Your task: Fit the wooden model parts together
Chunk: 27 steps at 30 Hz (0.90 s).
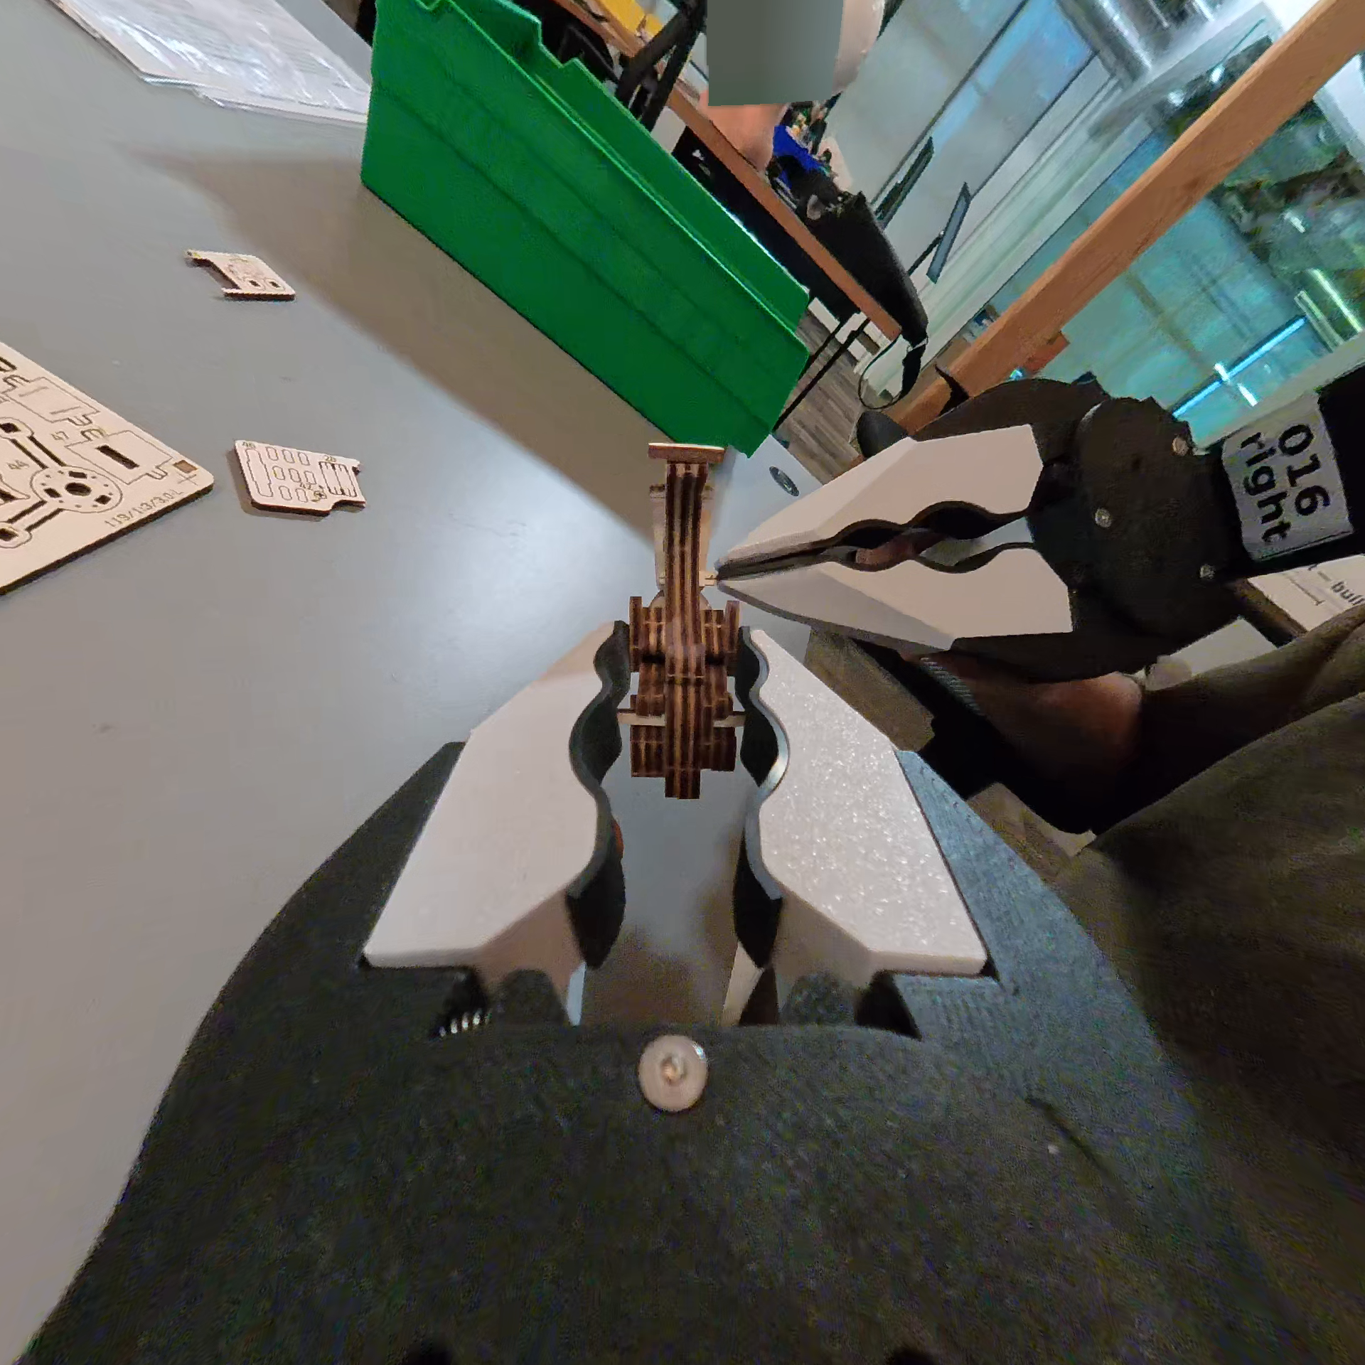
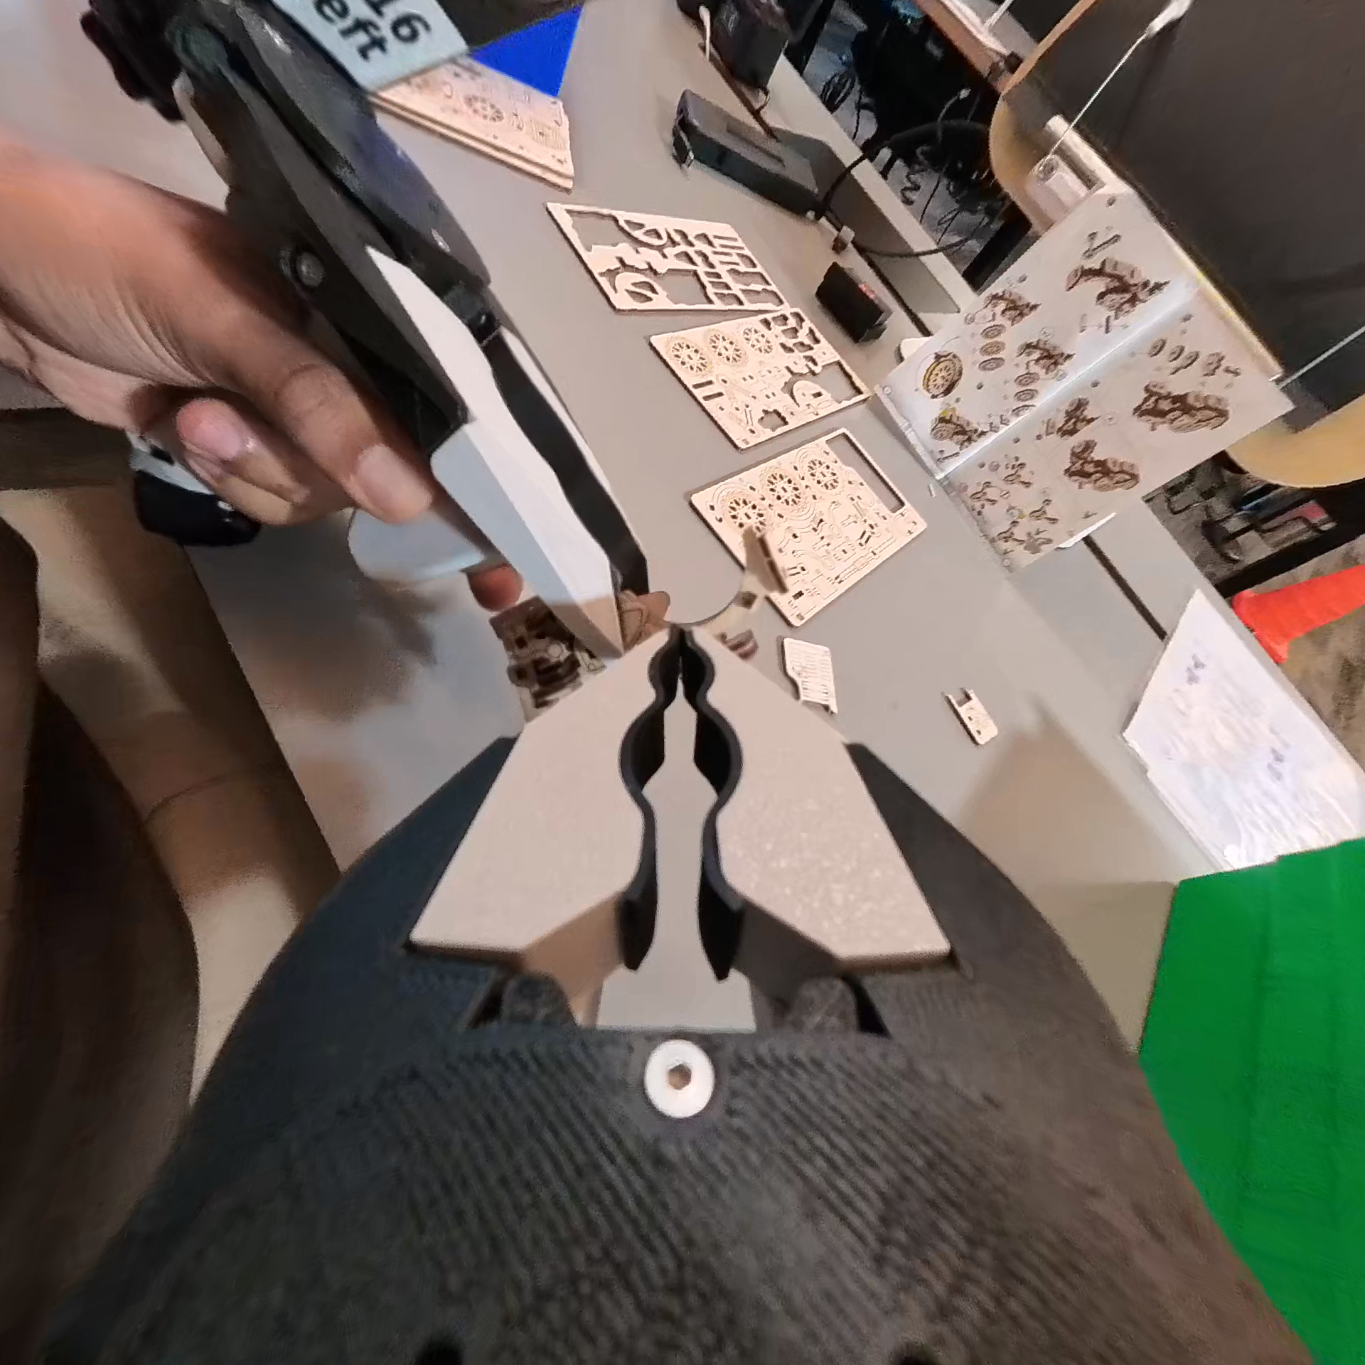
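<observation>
My left gripper [image 1: 679, 642] is shut on a small dark-brown layered wooden model [image 1: 683, 709] and holds it above the grey table [image 1: 258, 702]. The model's thin neck [image 1: 683, 532] stands up past the fingertips and ends in a flat cap. My right gripper [image 1: 720, 572] comes in from the right, shut, its tips pinching a small pale tab on the side of the neck. In the right wrist view the right gripper [image 2: 678, 634] is shut at the model's pale curved neck [image 2: 739, 606]. The left gripper [image 2: 628, 598], held by a hand, reaches in from the upper left.
A green bin [image 1: 576, 221] stands behind the model and also shows in the right wrist view [image 2: 1256, 1071]. Laser-cut wooden sheets [image 2: 805, 517] and an instruction sheet [image 2: 1071, 414] lie on the table. Small loose pieces [image 1: 299, 476] and another wooden assembly [image 2: 543, 657] lie nearby.
</observation>
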Each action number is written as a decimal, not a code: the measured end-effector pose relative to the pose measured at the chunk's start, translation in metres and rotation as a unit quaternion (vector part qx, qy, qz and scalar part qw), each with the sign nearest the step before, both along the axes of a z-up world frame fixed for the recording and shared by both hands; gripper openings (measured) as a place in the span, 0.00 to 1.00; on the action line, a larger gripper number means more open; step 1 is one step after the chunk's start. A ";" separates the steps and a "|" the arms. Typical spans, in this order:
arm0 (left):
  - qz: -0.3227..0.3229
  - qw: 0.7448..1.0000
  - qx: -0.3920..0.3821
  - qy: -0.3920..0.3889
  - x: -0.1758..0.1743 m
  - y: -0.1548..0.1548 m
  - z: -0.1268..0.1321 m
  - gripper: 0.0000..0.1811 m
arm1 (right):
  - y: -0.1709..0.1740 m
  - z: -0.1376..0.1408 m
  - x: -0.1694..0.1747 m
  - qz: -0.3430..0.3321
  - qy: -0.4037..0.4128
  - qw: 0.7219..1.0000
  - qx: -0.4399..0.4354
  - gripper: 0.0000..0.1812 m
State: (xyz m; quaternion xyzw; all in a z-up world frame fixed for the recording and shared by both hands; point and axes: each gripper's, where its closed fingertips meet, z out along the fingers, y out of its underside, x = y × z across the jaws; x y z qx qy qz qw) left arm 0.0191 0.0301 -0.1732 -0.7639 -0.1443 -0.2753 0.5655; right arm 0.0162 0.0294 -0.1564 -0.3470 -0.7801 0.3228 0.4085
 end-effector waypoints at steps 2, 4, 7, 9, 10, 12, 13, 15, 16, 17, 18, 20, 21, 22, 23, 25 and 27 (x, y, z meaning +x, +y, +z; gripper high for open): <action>0.001 1.000 0.003 -0.002 0.000 0.000 0.002 0.14 | 0.002 -0.001 0.000 -0.003 -0.004 1.000 0.008 0.00; 0.005 1.000 0.007 -0.014 -0.003 0.000 0.004 0.14 | 0.005 0.002 0.001 -0.006 0.002 1.000 0.013 0.00; 0.001 0.999 0.021 -0.044 -0.006 -0.002 0.006 0.14 | 0.005 0.011 0.001 -0.001 0.018 1.000 -0.022 0.00; -0.007 0.993 0.046 -0.109 -0.008 -0.001 0.014 0.14 | 0.007 0.014 0.001 0.002 0.023 0.998 -0.061 0.00; -0.006 0.988 0.057 -0.141 -0.011 -0.002 0.016 0.14 | 0.009 0.013 0.000 0.003 0.019 0.996 -0.082 0.00; 0.019 0.985 0.052 -0.166 -0.025 -0.004 0.009 0.14 | 0.015 0.009 -0.001 0.004 0.010 0.992 -0.126 0.00; 0.033 0.987 0.046 -0.151 -0.031 -0.005 0.004 0.14 | 0.019 0.008 -0.002 0.005 0.009 0.989 -0.149 0.00; 0.066 0.993 0.040 -0.091 -0.048 -0.007 0.001 0.13 | 0.029 0.004 -0.004 0.003 0.008 0.983 -0.184 0.00; 0.084 0.995 0.040 -0.044 -0.056 -0.007 0.002 0.14 | 0.035 0.001 -0.006 0.000 0.008 0.981 -0.196 0.00; 0.098 0.994 0.039 0.014 -0.064 -0.006 0.005 0.14 | 0.042 -0.003 -0.008 -0.005 0.007 0.978 -0.207 0.00; 0.109 0.990 0.040 0.076 -0.070 -0.004 0.009 0.14 | 0.048 -0.005 -0.012 -0.012 0.006 0.976 -0.218 0.00; 0.115 0.973 0.055 0.191 -0.076 0.001 0.021 0.14 | 0.059 -0.007 -0.019 -0.021 0.001 0.968 -0.251 0.00; 0.112 0.961 0.065 0.244 -0.076 0.004 0.025 0.14 | 0.063 -0.006 -0.022 -0.022 -0.001 0.962 -0.273 0.00; 0.104 0.948 0.072 0.293 -0.075 0.006 0.027 0.14 | 0.066 -0.003 -0.025 -0.020 0.000 0.956 -0.292 0.00; 0.090 0.935 0.082 0.333 -0.071 0.007 0.029 0.14 | 0.068 -0.001 -0.028 -0.018 0.002 0.952 -0.307 0.00; 0.074 0.905 0.100 0.406 -0.066 0.009 0.035 0.14 | 0.072 0.006 -0.034 -0.010 0.012 0.950 -0.312 0.00; 0.054 0.871 0.122 0.473 -0.058 0.011 0.044 0.14 | 0.074 0.014 -0.041 0.003 0.028 0.957 -0.289 0.00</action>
